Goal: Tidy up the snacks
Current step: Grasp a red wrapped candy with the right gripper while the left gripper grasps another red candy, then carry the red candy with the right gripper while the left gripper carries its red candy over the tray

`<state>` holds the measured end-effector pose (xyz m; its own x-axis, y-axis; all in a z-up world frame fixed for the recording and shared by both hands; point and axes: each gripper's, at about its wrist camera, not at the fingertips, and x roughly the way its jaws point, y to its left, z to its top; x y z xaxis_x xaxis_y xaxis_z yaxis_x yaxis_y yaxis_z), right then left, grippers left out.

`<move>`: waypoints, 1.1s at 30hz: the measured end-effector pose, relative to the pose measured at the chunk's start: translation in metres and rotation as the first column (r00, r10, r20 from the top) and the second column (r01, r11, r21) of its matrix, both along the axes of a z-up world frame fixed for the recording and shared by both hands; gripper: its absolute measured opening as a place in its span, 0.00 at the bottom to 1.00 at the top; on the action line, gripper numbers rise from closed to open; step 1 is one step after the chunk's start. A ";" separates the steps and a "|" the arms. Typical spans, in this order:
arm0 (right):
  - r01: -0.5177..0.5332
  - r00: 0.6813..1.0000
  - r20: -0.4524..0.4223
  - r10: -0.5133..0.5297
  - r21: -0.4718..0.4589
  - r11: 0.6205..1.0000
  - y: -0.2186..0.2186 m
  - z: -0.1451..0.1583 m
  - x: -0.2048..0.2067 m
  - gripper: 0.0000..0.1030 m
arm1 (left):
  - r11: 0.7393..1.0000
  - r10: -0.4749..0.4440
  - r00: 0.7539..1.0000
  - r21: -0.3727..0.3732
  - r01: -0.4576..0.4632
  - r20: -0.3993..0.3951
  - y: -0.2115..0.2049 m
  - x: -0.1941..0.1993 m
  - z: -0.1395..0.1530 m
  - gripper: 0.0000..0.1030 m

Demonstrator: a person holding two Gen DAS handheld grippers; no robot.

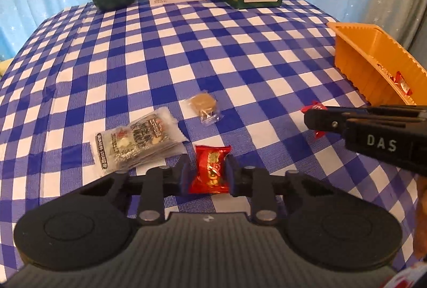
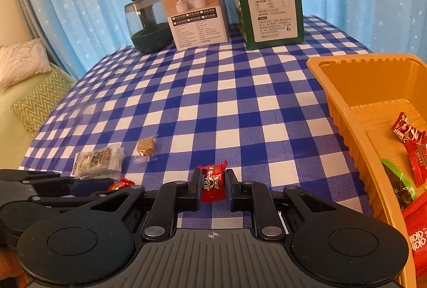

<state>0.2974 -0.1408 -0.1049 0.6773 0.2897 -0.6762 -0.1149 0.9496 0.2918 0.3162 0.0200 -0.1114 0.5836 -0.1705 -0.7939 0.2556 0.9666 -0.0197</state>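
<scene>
Left gripper [image 1: 208, 176] nearest the lens: jaws pinching a red candy packet [image 1: 210, 170] across its short width, long axis running away from the camera, gold print on the wrapper not legible. Packet sits low over the checked desk [image 1: 213, 53]; whether it has lifted clear I cannot tell.

Right gripper [image 2: 212, 185]: jaws pressed onto a second red candy [image 2: 212, 182], white cartoon-like print and characters on the wrapper, unreadable.

Key relation: orange tray [image 2: 344, 114] lies to the right of both grippers. Right gripper is nearer, just beside the tray's left wall; left gripper is well apart, with the right one between it and the tray. Judgement: right candy goes in first, left follows.

Tray already holds red wrappers and a green-edged pack.

On the desk, near the left gripper: silver-black sachet [image 1: 138, 138], small brown sweet in clear wrap [image 1: 204, 104].

Writing: "DAS" on the right gripper's body in the left view. White box [image 2: 194, 18] and green carton [image 2: 269, 0] at the far edge carry printed tables, too small to read.
</scene>
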 end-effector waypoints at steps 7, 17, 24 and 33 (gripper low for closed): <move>-0.001 1.000 0.010 0.001 -0.003 1.000 0.001 0.003 -0.001 0.17 | 1.000 0.021 1.000 -0.022 -0.021 0.007 -0.001 -0.001 0.007 0.18; 0.016 0.998 0.053 -0.016 -0.006 1.000 -0.010 0.020 -0.010 0.17 | 0.994 0.030 0.998 -0.106 -0.023 0.063 -0.017 -0.006 0.037 0.18; 0.056 0.993 0.106 -0.054 -0.013 0.998 -0.037 0.041 -0.020 0.17 | 0.989 -0.003 0.995 -0.146 0.018 0.104 -0.043 -0.011 0.063 0.18; 0.158 0.979 0.130 -0.155 -0.020 0.987 -0.092 0.064 -0.035 0.17 | 0.976 -0.072 0.990 -0.196 0.096 0.124 -0.088 -0.014 0.079 0.18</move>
<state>0.2625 -0.2324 -0.0406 0.7942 0.1544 -0.5877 0.0013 0.9668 0.2557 0.3024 -0.0677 -0.0329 0.6460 -0.3721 -0.6665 0.3476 0.9208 -0.1772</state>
